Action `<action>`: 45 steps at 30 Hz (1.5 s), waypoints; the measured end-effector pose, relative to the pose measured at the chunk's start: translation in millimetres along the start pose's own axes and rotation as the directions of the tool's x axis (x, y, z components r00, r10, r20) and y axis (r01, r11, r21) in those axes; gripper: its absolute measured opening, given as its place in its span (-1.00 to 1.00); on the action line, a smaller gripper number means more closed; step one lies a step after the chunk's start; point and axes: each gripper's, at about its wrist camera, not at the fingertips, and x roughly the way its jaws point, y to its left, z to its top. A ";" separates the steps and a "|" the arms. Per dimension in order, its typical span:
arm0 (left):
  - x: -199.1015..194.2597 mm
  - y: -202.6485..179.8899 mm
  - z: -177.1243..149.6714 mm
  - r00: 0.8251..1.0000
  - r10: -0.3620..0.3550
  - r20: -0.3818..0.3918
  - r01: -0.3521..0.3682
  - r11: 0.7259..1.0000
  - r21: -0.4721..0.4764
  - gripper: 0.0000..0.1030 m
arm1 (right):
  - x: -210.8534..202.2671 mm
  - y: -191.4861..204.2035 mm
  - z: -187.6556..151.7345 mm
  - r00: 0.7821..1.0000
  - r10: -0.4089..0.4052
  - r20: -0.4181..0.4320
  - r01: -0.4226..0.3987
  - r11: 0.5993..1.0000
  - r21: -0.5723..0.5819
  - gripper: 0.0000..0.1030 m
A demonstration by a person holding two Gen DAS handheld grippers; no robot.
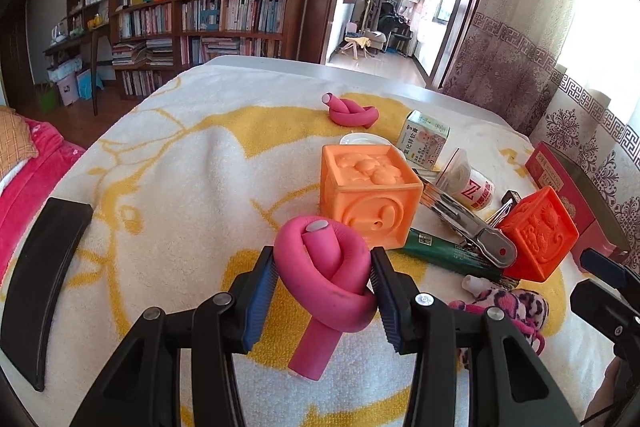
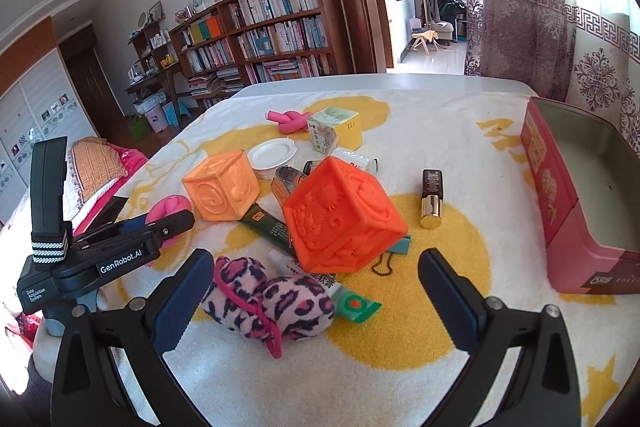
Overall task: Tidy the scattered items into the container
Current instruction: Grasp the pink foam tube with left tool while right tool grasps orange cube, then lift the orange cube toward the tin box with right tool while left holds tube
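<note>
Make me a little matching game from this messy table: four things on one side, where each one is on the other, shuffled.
Things:
1. knotted pink foam roller
2. lipstick
3. leopard plush
4. red box

Places:
A. open, at the towel's right edge
B. lying between the open right gripper's fingers
C. clamped in the left gripper
D. standing upright near the red box

Pairs: 1-C, 2-D, 3-B, 4-A

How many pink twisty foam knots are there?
2: one knot is squeezed in the left claw, the other knot lies far back on the towel. More may be hidden.
</note>
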 end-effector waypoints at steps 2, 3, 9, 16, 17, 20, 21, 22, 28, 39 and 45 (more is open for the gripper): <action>0.6 0.3 -0.7 1.000 -0.003 -0.004 0.003 1.000 -0.004 -0.06 | 2.6 -3.7 6.4 1.000 -0.015 -0.002 0.015 1.000 0.007 0.99; 1.3 0.5 -0.9 1.000 -0.005 -0.008 0.005 1.000 -0.006 -0.06 | 4.4 -4.0 9.2 1.000 -0.017 -0.006 0.017 1.000 0.000 0.99; 5.3 1.6 -1.2 1.000 -0.011 -0.028 0.011 1.000 -0.014 -0.06 | 26.7 5.3 22.3 0.998 -0.053 -0.031 0.049 0.992 -0.118 0.99; 7.8 3.1 -1.5 0.999 -0.024 -0.042 0.023 0.999 -0.023 -0.06 | 50.7 0.8 13.1 0.991 -0.116 -0.074 0.103 0.983 -0.153 0.33; 8.1 3.1 -1.6 0.999 -0.024 -0.043 0.023 0.999 -0.023 -0.06 | 49.7 -0.5 12.2 0.990 -0.121 -0.068 0.109 0.983 -0.148 0.28; 8.0 4.3 -1.5 0.999 -0.024 -0.042 0.023 0.999 -0.027 -0.06 | 46.3 -6.7 11.4 0.993 -0.111 -0.050 0.105 0.988 -0.113 0.23; 8.0 4.7 -1.6 0.999 -0.024 -0.041 0.023 0.999 -0.030 -0.06 | 44.5 -8.4 11.5 0.994 -0.105 -0.044 0.100 0.990 -0.102 0.23; 7.9 5.0 -1.4 0.999 -0.023 -0.040 0.022 0.999 -0.031 -0.06 | 42.6 -10.0 11.5 0.994 -0.099 -0.038 0.095 0.991 -0.092 0.22; 5.4 6.8 -0.9 0.999 -0.024 -0.023 0.023 0.999 -0.039 -0.06 | 29.2 -18.9 13.3 0.999 -0.054 -0.004 0.053 0.998 -0.028 0.18; 3.9 8.3 -0.7 1.000 -0.024 -0.016 0.023 0.999 -0.045 -0.06 | 25.0 -38.5 12.0 0.997 0.073 -0.031 -0.070 0.992 0.104 0.23; 3.1 8.4 -0.7 1.000 -0.024 -0.011 0.023 0.999 -0.047 -0.06 | 25.7 -35.8 11.6 0.998 0.053 -0.024 -0.050 0.994 0.101 0.24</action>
